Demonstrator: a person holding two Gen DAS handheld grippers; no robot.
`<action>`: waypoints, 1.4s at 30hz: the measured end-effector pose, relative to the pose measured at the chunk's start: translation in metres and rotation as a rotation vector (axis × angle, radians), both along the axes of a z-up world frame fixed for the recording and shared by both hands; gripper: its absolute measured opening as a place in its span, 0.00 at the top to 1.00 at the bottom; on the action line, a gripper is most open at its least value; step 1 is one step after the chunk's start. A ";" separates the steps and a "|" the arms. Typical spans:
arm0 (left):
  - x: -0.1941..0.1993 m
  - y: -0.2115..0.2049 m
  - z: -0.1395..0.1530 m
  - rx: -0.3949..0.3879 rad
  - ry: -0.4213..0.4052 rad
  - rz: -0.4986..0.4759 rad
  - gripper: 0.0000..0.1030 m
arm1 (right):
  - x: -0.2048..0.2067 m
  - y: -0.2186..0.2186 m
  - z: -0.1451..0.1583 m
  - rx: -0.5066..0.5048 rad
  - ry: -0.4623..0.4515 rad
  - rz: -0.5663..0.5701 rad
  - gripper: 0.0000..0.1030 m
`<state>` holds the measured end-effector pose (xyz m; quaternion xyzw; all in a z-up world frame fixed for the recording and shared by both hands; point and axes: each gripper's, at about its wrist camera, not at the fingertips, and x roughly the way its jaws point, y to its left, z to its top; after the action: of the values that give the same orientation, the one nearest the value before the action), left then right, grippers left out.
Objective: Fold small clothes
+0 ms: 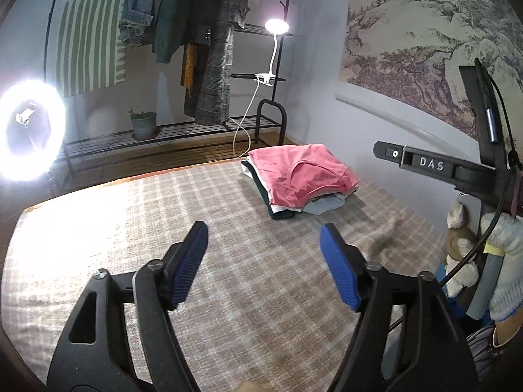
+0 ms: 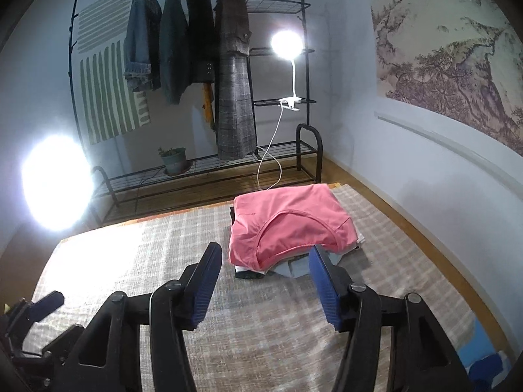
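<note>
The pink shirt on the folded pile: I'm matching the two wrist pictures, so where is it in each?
Left wrist: pink shirt lies right of centre, beyond the open left gripper.
Right wrist: pink shirt is central, just past the open right gripper.
Shared landmark: the clip lamp on the rack.

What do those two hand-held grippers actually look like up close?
Each gripper, left and right, is a black plastic clamp with bolted pivots and two ribbed blue pads. The right one carries white "DAS" lettering, a black cable, and a knitted glove holds it.

Both wrist views low over plaid mat (image 1: 228,228), facing clothes rack (image 2: 196,170); right nearer; both share mat, rack.
</note>
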<state>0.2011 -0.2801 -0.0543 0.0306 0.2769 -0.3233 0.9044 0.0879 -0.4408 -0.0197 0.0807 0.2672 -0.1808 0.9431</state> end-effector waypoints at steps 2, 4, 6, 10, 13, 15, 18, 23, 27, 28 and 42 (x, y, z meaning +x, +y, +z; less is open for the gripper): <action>-0.001 0.000 -0.002 0.011 -0.009 0.004 0.25 | 0.002 0.001 -0.005 -0.012 0.000 -0.001 0.38; -0.001 -0.001 -0.003 0.023 -0.017 0.004 0.25 | 0.005 0.002 -0.011 -0.008 -0.013 -0.007 0.31; 0.000 -0.002 -0.005 0.027 -0.018 0.009 0.23 | 0.008 0.000 -0.015 0.009 -0.025 -0.003 0.29; -0.001 -0.005 -0.005 0.036 -0.028 0.015 0.15 | 0.014 0.002 -0.018 -0.001 -0.032 0.006 0.19; -0.003 -0.008 -0.005 0.050 -0.050 0.019 0.08 | 0.015 0.003 -0.017 -0.024 -0.055 0.000 0.10; -0.003 -0.007 -0.005 0.048 -0.059 0.028 0.04 | 0.015 0.003 -0.018 -0.027 -0.068 0.000 0.01; 0.000 -0.005 -0.005 0.042 -0.053 0.048 0.00 | 0.017 -0.001 -0.021 -0.016 -0.069 -0.011 0.00; 0.003 -0.007 -0.009 0.043 -0.042 0.065 0.00 | 0.020 -0.009 -0.026 0.009 -0.063 -0.030 0.00; 0.004 -0.009 -0.012 0.055 -0.051 0.068 0.00 | 0.021 -0.008 -0.030 -0.008 -0.059 -0.043 0.00; 0.005 -0.009 -0.012 0.057 -0.052 0.069 0.00 | 0.021 -0.008 -0.031 -0.003 -0.057 -0.041 0.00; 0.008 -0.010 -0.017 0.061 -0.033 0.066 0.00 | 0.025 -0.018 -0.038 0.044 -0.051 -0.062 0.00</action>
<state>0.2089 -0.2903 -0.0709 0.0544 0.2728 -0.2841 0.9176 0.1128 -0.4588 -0.0580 0.1142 0.2442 -0.2018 0.9416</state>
